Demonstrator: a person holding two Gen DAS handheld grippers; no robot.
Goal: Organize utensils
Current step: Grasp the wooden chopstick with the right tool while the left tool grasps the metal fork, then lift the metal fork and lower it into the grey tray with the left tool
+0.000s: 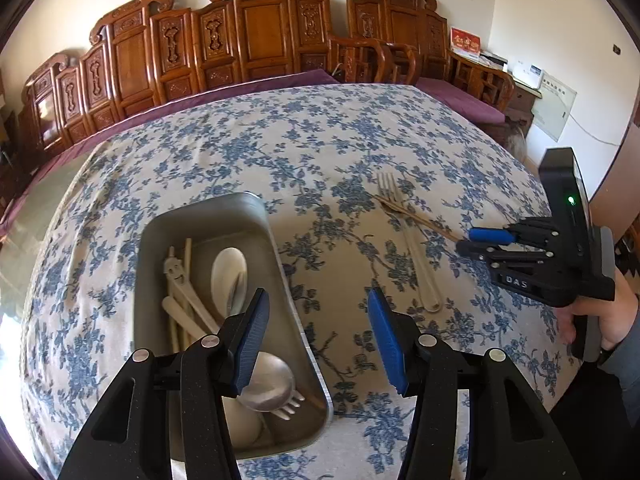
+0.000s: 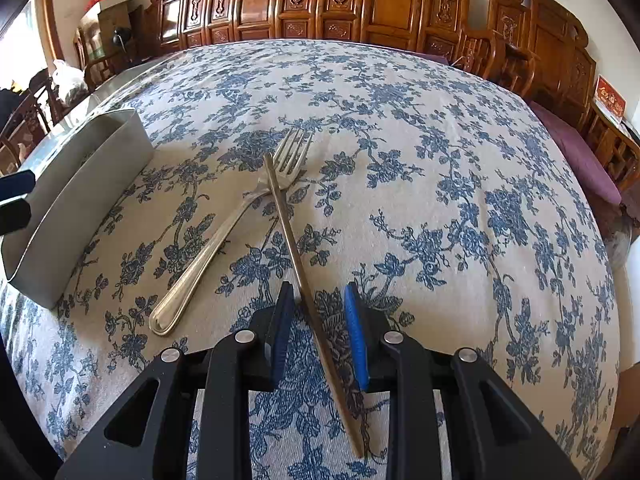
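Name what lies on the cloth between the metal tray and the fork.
Nothing: between the metal tray and the fork lies only bare floral tablecloth, clearest in the right wrist view.

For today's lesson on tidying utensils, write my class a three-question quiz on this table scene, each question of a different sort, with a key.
1. True or false: the fork lies inside the metal tray.
2. What passes between the right gripper pads? A) chopstick B) spoon C) knife
3. Fill in: the chopstick's far end rests across the fork's ____.

Key: 1 false, it lies on the tablecloth; 2 A, though the pads stand apart from it; 3 neck, just below the tines.
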